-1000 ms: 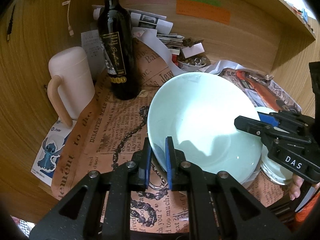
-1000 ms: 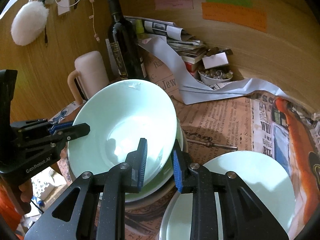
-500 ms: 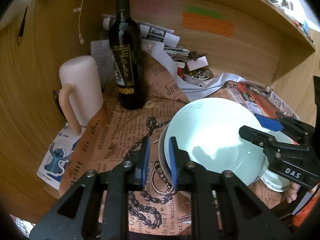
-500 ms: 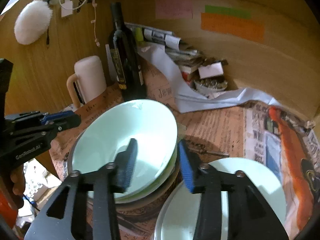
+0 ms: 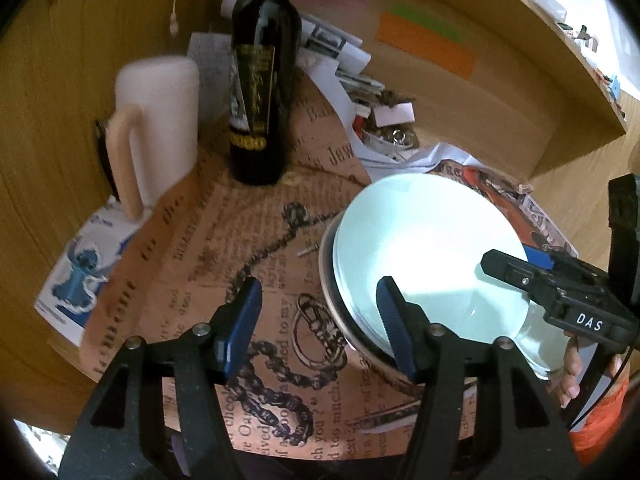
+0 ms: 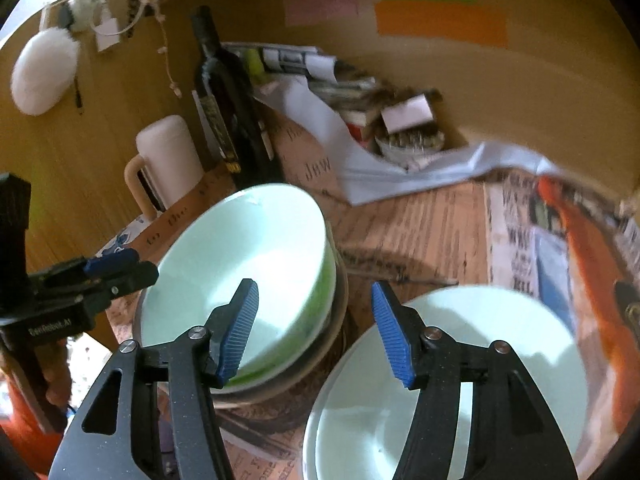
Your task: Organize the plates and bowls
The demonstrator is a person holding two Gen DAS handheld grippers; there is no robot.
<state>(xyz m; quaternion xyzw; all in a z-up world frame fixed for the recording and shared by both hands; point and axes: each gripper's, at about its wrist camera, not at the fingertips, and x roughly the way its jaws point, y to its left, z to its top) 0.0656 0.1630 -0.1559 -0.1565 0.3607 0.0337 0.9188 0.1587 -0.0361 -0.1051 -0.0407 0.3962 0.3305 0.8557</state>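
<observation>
A pale green bowl (image 5: 424, 248) sits nested on a stack of bowls on the newspaper-covered table; it also shows in the right wrist view (image 6: 248, 264). My left gripper (image 5: 320, 324) is open and empty at the stack's near left rim, one finger over the bowl, one over the paper. My right gripper (image 6: 314, 328) is open and empty, straddling the gap between the bowl stack and a pale green plate (image 6: 480, 368) at the lower right. The right gripper (image 5: 560, 292) shows at the bowl's right side in the left wrist view.
A dark wine bottle (image 5: 260, 92) and a white mug (image 5: 160, 124) stand behind the bowls on the left. Papers, boxes and a small dish of bits (image 6: 412, 140) crowd the back by the wooden wall. A sticker sheet (image 5: 80, 264) lies at the left edge.
The tilted bowl held by both grippers was lowered onto the stack. Both grippers then opened and let it go, and drew back slightly.
</observation>
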